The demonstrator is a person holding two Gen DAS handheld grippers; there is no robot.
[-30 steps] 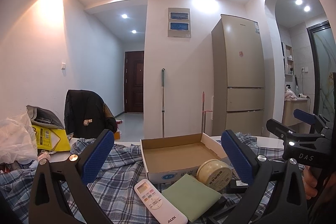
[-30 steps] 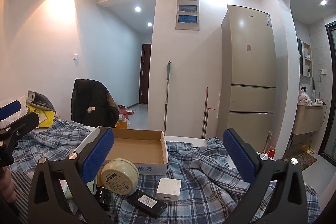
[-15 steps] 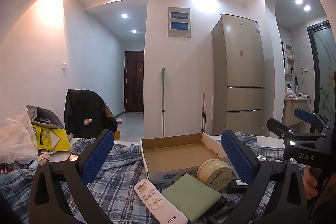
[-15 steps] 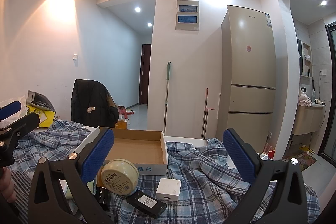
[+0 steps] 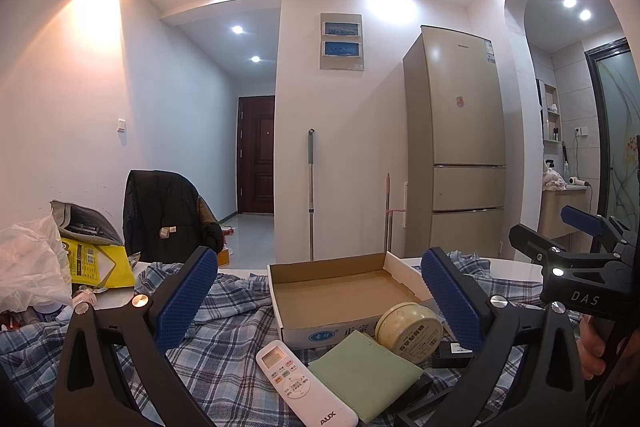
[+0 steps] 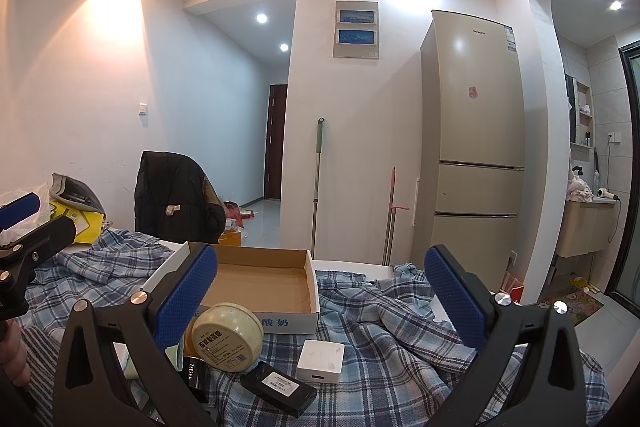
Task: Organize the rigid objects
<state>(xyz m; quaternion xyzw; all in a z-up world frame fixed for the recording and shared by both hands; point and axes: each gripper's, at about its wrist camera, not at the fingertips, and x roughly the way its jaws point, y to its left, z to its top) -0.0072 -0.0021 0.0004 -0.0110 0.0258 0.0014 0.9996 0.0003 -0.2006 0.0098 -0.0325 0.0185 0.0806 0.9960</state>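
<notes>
Grippers, my left gripper [image 5: 320, 291] and right gripper [image 6: 322, 289], hover spread wide and empty, so I judge the round tin [image 6: 227, 335], touching the cardboard box [image 6: 260, 281] front wall mid-table, stiff, light, slick; I'd pinch its curved sides.

— What sits on the plaid cloth?

— An open cardboard box [image 5: 340, 287], shallow, with nothing inside and blue print on its white front wall. A round cream tin [image 5: 410, 327] lies tipped on its side, touching that front wall.

— And nearer?

— A white remote [image 5: 304, 383] marked AUX, face up and angled, just beside a flat pale green wallet [image 5: 364, 373]. A small white square box [image 6: 321, 355] lies flat, and a black rectangular case [image 6: 279, 385] with a white label rests just in front of the tin. Another black box [image 6: 193, 373], lettered ZEESEA, lies partly hidden.
</notes>
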